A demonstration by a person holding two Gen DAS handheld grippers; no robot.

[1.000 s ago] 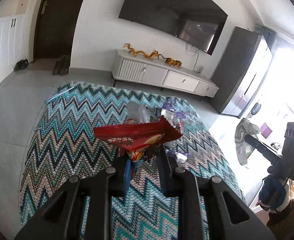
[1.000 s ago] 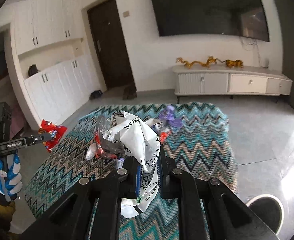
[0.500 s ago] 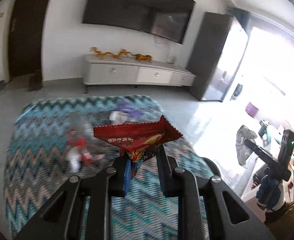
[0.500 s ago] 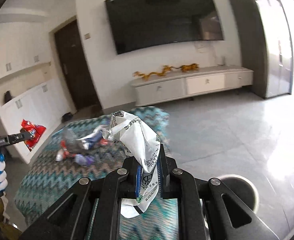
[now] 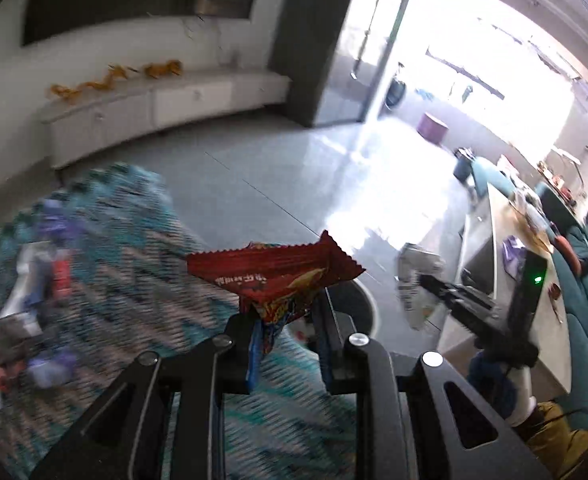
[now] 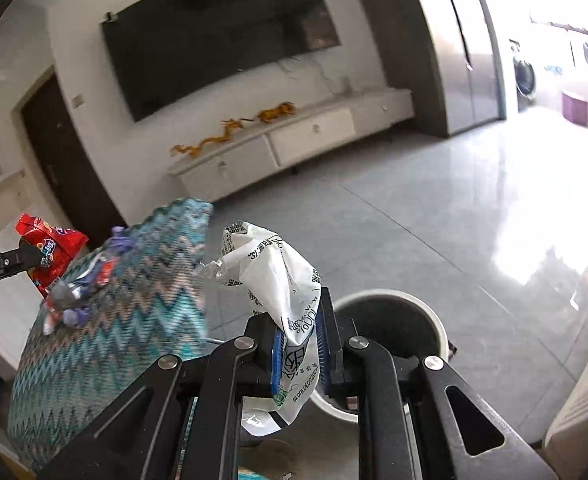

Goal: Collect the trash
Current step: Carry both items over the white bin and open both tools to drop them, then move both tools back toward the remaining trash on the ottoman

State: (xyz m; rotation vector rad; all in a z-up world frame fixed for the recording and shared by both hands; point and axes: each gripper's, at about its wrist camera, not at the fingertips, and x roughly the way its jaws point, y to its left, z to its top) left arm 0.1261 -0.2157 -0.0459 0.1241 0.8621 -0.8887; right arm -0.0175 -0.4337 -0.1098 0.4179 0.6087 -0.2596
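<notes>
Left wrist view first: the left tool is pinching a red snack wrapper by its lower corner. The wrapper's long axis runs crosswise to the fingers, crimped end pointing right, and the tool tips downward. Just past its tips sits the round trash bin, with a zigzag rug and blurry leftover wrappers off to the left. Over on the right, the right tool shows with white packaging.

Right wrist view: the right tool has a crumpled white plastic bag between its pads, jaws easing apart. The bag stands up along the fingers, twisted end pointing left. The bin's rim is just ahead to the right.
</notes>
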